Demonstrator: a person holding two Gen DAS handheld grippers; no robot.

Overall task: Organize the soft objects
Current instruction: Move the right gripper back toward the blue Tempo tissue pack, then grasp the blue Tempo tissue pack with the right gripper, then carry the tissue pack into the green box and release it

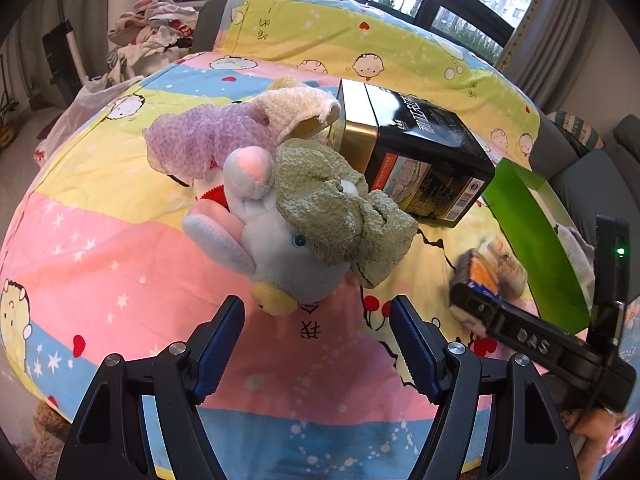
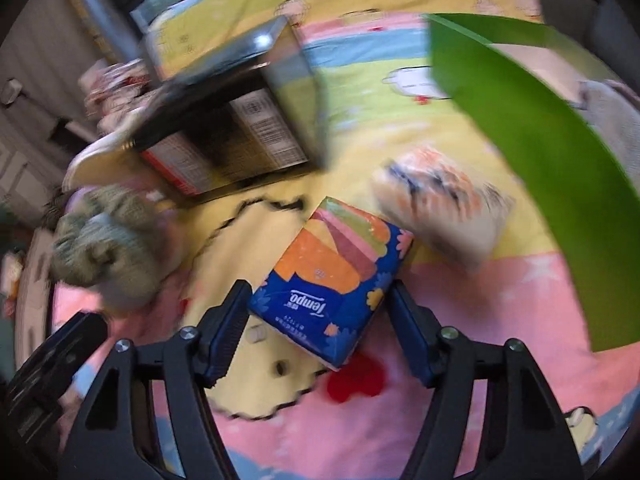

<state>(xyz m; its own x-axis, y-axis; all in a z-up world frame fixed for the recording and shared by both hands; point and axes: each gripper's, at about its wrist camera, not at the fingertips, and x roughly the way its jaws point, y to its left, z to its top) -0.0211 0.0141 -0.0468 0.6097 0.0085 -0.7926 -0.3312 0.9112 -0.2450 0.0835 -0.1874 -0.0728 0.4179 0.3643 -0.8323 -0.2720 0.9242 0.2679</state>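
Two hand-held grippers work over a bed (image 1: 100,240) covered with a cartoon-print quilt in pink, yellow and blue bands.

From the left wrist view, the left hand-held gripper (image 1: 316,340) stands spread with nothing between its blue pads; it hovers just short of a grey plush toy (image 1: 280,256) with pink ears and a yellow snout. A green cloth (image 1: 344,208) is draped over the toy's head. Behind the toy lie a lilac mesh puff (image 1: 192,144) and a cream towel (image 1: 296,108), the towel touching a black and gold tin (image 1: 424,148) that rests tilted on the quilt. To the right of the tin stands a green box (image 1: 532,240) with its wall facing the camera. A heap of clothes (image 1: 152,32) sits on a chair well behind the bed.

From the right wrist view, the right hand-held gripper (image 2: 320,328) has a blue and orange tissue pack (image 2: 332,276) between its pads. The right pad appears to touch the pack's edge, and the left pad sits at its corner; whether they truly press on it I cannot tell, since the frame is blurred. The pack lies on the quilt, near the foot of the green box, with a second, paler pack (image 2: 440,208) just beside it, closer to the box. The tin lies beyond the pack to the left.
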